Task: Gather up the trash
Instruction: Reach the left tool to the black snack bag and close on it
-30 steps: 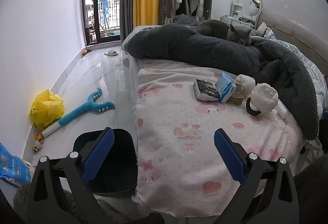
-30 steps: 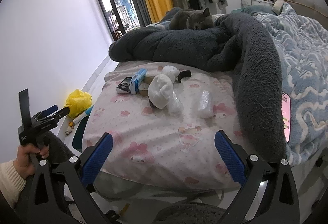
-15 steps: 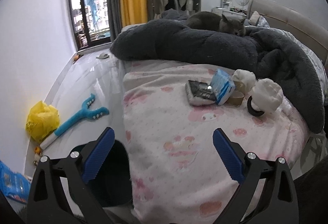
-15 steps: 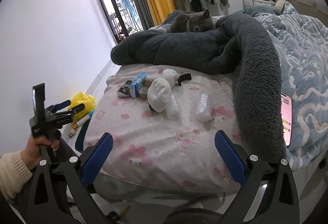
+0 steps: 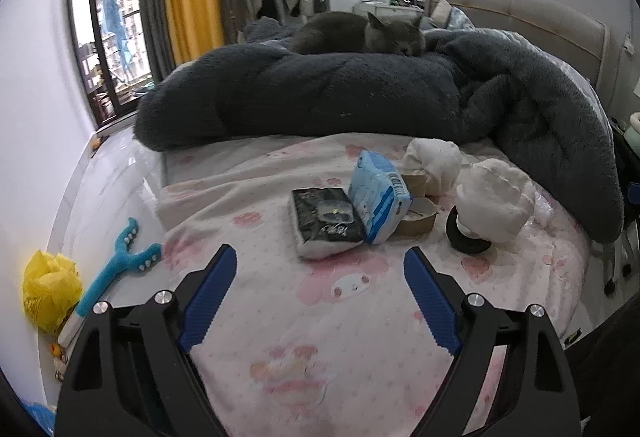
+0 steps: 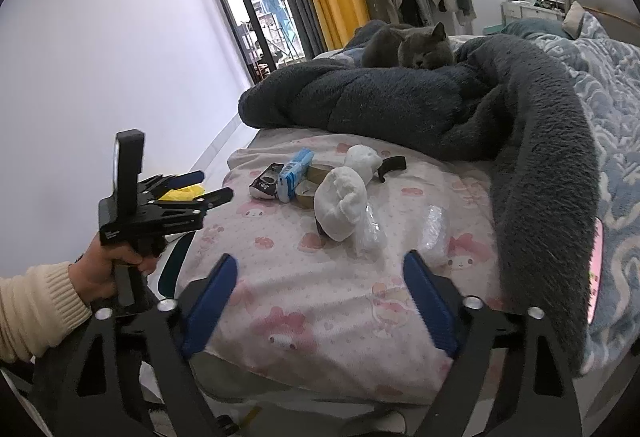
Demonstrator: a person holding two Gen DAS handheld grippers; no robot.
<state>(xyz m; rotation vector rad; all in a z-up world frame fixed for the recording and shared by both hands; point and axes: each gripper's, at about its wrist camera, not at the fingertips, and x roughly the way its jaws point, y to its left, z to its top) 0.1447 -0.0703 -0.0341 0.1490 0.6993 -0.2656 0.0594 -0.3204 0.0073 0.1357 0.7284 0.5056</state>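
Right now both tools hang over the near edge of the pink cartoon-print bedsheet, well short of the litter. The left gripper has its blue-padded jaws wide but closing, with only sheet showing between them; the right gripper is the same, jaws narrowing on nothing.

The trash sits in a cluster mid-sheet: a black-and-white soft packet lying flat, a pale blue tissue pack leaning against it, brown cardboard tape rolls just behind, and crumpled white paper wads beside those. Clear plastic wrappers lie near the right tool.

The black packet looks like the left tool's likeliest target. Best to reopen the jaws, come in low across its short side, and pinch the edge without catching the sheet. The grey cat on the dark fleece blanket is well apart.
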